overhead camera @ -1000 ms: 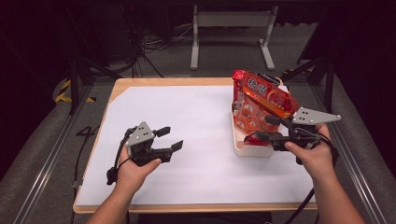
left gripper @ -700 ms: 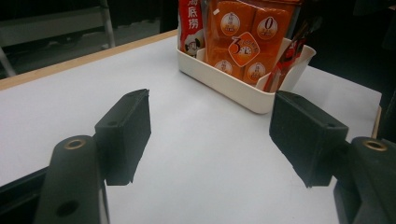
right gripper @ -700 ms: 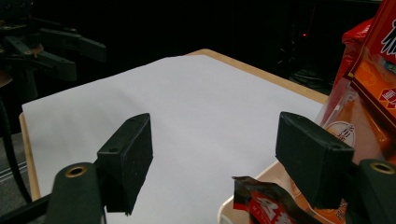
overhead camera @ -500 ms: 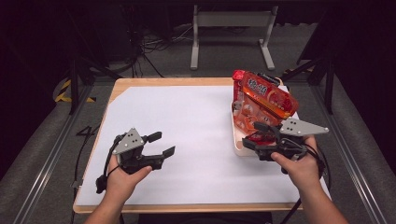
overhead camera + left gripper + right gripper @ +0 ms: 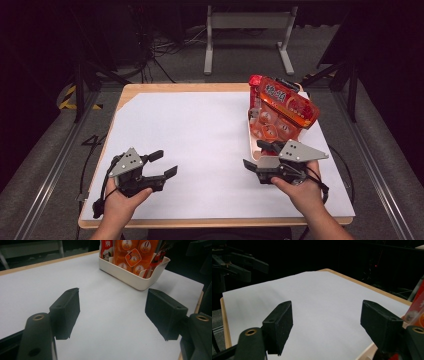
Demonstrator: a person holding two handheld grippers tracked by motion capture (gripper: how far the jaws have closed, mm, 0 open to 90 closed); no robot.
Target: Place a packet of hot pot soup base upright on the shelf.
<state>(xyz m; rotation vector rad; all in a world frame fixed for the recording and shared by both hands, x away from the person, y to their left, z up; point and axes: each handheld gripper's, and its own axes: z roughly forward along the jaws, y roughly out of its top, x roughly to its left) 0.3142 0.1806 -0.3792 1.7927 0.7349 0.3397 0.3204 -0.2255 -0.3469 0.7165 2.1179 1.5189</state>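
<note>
My left gripper (image 5: 164, 163) hovers low over the white sheet (image 5: 200, 140), jaws spread wide and empty. My right gripper (image 5: 256, 156), jaws spread and just opened wider, sits empty just beside the cream basket (image 5: 130, 277) of orange snack packets (image 5: 280, 110) at the table's right.

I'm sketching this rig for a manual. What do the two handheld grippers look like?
Both are black. The left gripper and right gripper each carry a grey three-cornered plate on top, two blocky black jaws with brass-coloured pivot rings, and a black trailing cable. The forearms show no sleeves.
</note>
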